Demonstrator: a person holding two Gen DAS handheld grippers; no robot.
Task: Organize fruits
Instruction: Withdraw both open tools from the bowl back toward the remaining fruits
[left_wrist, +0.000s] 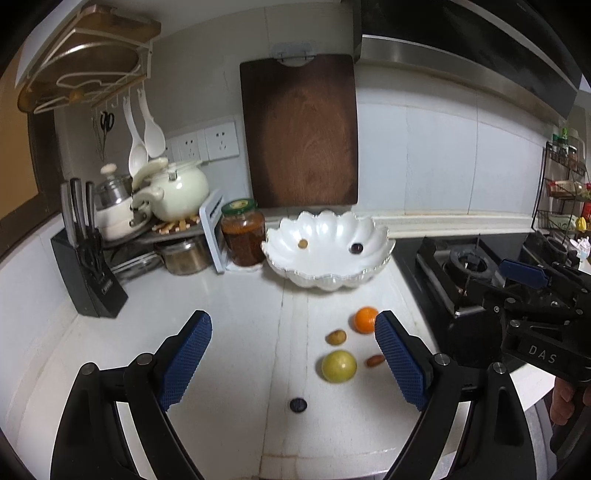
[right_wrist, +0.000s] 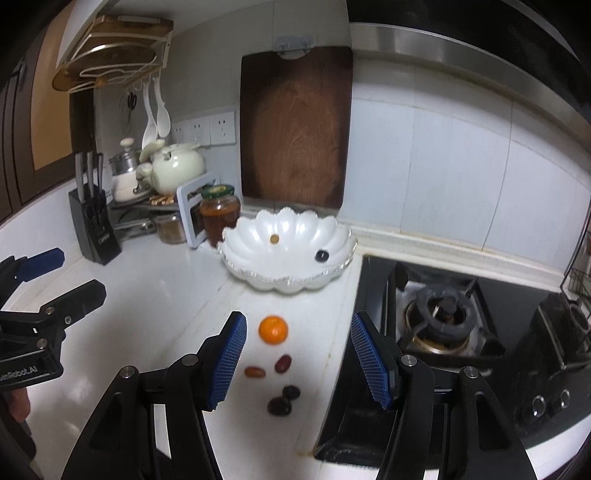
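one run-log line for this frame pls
task: organize fruits | left gripper: open, empty | right gripper: open, empty | bowl: two small fruits | counter: orange and small fruits loose

In the white bowl (left_wrist: 328, 275): 2 small fruits. On the counter (left_wrist: 229, 295), near the stove-side edge: 1 orange (right_wrist: 273, 329), 1 green-yellow fruit (left_wrist: 338, 366), 2 reddish dates (right_wrist: 283, 363).
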